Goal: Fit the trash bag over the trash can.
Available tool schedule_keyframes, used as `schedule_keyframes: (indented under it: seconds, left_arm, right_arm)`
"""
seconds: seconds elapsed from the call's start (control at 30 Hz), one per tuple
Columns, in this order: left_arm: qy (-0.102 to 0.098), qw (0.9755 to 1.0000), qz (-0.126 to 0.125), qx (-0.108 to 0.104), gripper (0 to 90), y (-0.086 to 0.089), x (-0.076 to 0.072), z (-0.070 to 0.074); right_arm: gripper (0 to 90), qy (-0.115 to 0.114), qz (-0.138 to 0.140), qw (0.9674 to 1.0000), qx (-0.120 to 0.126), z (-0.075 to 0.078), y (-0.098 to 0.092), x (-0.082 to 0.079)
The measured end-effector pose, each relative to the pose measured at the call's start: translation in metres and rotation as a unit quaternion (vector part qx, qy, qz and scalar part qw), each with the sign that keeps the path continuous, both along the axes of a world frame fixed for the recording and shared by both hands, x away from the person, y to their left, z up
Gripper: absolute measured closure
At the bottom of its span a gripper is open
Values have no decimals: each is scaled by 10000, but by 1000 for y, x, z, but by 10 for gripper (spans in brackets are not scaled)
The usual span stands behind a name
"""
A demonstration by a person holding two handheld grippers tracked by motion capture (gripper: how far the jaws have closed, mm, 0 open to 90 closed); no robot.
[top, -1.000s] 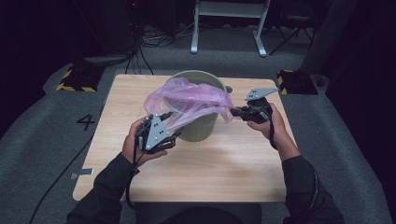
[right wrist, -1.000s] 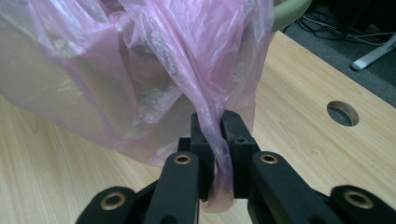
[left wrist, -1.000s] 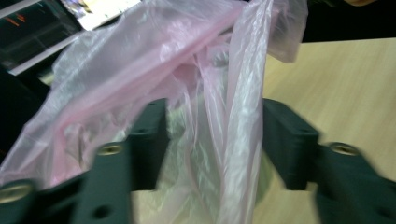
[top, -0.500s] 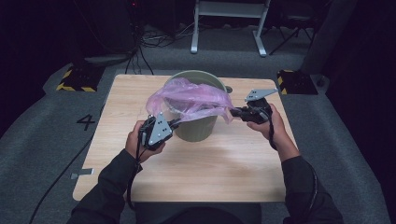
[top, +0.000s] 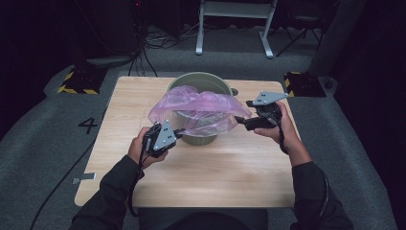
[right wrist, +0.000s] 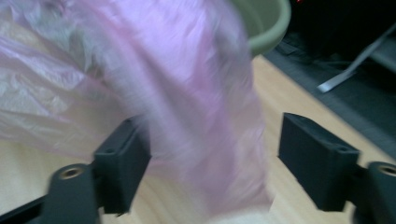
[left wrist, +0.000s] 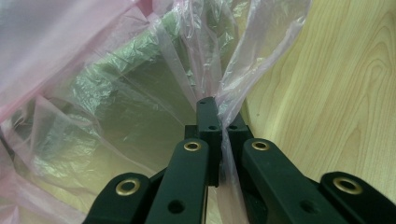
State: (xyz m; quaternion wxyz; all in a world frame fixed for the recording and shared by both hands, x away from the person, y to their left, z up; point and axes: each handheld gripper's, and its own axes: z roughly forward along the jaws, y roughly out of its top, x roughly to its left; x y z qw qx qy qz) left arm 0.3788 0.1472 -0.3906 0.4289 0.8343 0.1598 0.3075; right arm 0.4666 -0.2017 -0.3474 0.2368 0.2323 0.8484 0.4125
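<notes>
Counter (top: 230, 167) of pale wood, carrying round olive-green plastic bin (top: 201, 82) near far edge. Draped over bin rim: thin translucent pink plastic bag (top: 201, 108). Left hand-held gripper (left wrist: 219, 121) clenched on bag's edge near the bin's near side. Right hand-held gripper (right wrist: 212, 154) just opening, jaws wide apart, bag film loose between them.

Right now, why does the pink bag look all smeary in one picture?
In the right gripper view the pink bag is blurred. In the left gripper view its creases are sharp. The high view is dim around the table.
</notes>
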Motion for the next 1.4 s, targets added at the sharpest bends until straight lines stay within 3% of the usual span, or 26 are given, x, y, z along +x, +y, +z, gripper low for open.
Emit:
schedule_keyframes:
  seconds: [0.03,0.1,0.13,0.17,0.23,0.27,0.33,0.43,0.53,0.57,0.6,0.63,0.73,0.77,0.83,0.87,0.93,1.07,1.27,1.4]
  left_arm:
    - [10,10000,-6,-3,899,0,0,0]
    - [21,10000,-1,-1,899,0,1,0]
    - [30,10000,-17,8,900,-1,2,0]
    - [32,10000,5,16,900,-1,2,0]
    - [54,10000,-7,15,899,-2,3,0]
    - [54,10000,5,36,899,-2,3,-1]
    - [55,10000,3,22,899,-3,4,-1]
    - [31,10000,34,56,899,-4,5,-1]
    - [34,10000,32,85,900,-5,6,-1]
    - [54,9999,30,88,899,-5,7,-1]
    - [37,9999,21,91,899,-5,8,-1]
    - [37,9999,21,91,899,-5,8,-1]
    - [41,9999,-16,114,899,-6,8,-1]
    - [61,9999,-29,116,900,-7,7,-1]
    - [56,9999,-44,130,900,-7,7,-1]
    - [45,9998,-59,178,900,-7,7,-1]
    - [45,9998,-83,182,900,-7,7,0]
    - [83,9994,-169,282,900,-7,6,1]
    - [91,9986,-284,437,900,-4,4,4]
    - [138,9986,-293,423,899,-1,5,2]
  right_arm:
    - [206,-283,-7,9996,44,8,2,-8]
    - [198,-408,-15,9991,97,12,2,-11]
    - [186,-750,39,9971,104,18,4,-18]
    - [186,-750,39,9971,104,18,4,-18]
    - [199,-1012,53,9947,148,23,8,-24]
    - [213,-1174,260,9926,192,28,16,-29]
    - [220,-1238,289,9918,165,30,19,-31]
    - [352,-1383,467,9893,3,36,41,-30]
    - [464,-1333,617,9891,-132,38,57,-24]
    - [607,-1365,687,9874,-423,37,71,-19]
    - [661,-1366,673,9869,-540,36,75,-16]
    - [661,-1366,673,9869,-540,36,75,-16]
    - [847,-1368,607,9864,-683,37,85,-8]
    - [889,-1345,433,9877,-666,39,87,-2]
    - [893,-1300,373,9888,-629,40,88,2]
    - [898,-1209,145,9907,-612,43,87,13]
    - [900,-1174,70,9912,-608,44,86,16]
    - [900,-922,-277,9936,-599,49,81,39]
    - [895,-510,-716,9938,-687,44,72,80]
    - [889,-403,-784,9932,-764,39,72,94]
